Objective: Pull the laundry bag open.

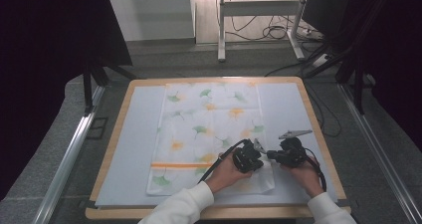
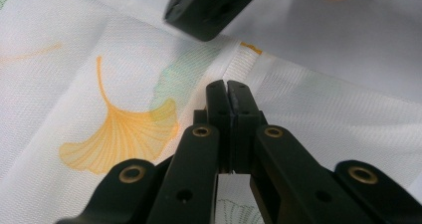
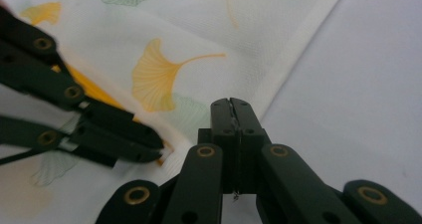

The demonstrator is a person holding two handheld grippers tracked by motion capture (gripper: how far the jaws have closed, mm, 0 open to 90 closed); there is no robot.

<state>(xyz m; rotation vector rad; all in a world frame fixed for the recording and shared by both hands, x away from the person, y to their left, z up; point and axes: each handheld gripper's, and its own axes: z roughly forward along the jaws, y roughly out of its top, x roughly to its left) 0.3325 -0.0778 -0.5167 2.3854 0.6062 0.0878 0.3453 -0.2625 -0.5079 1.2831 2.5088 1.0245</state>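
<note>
Working at the near right corner of the cloth [image 1: 206,134], I hold my left gripper [image 1: 258,147] and my right gripper [image 1: 271,155] close together, tips almost meeting just above the fabric's right hem. The fingers [image 2: 219,104] of the left gripper are pressed fully together, and I cannot tell whether any fabric is caught between them; they sit right over the stitched hem beside an orange ginkgo leaf print [image 2: 119,139]. The right gripper's fingers [image 3: 242,115] are likewise closed tight, poised at the cloth's edge where white fabric gives way to the bare mat [image 3: 363,84].

The cloth, white with green and orange leaves and an orange stripe [image 1: 179,165] near its near end, lies flat down the middle of the pale mat on the desk [image 1: 318,129]. Its far edge reaches almost to the desk's far rim; its left and right edges leave wide bare strips of mat on both sides, so there is open room to the left and to the right. The near edge lies close to my sleeves [image 1: 184,206].

Beyond the desk stand a white frame leg [image 1: 221,30], loose cables [image 1: 273,32] on the floor and dark tripod legs [image 1: 94,79] at the left and right corners, all well apart from my hands.
</note>
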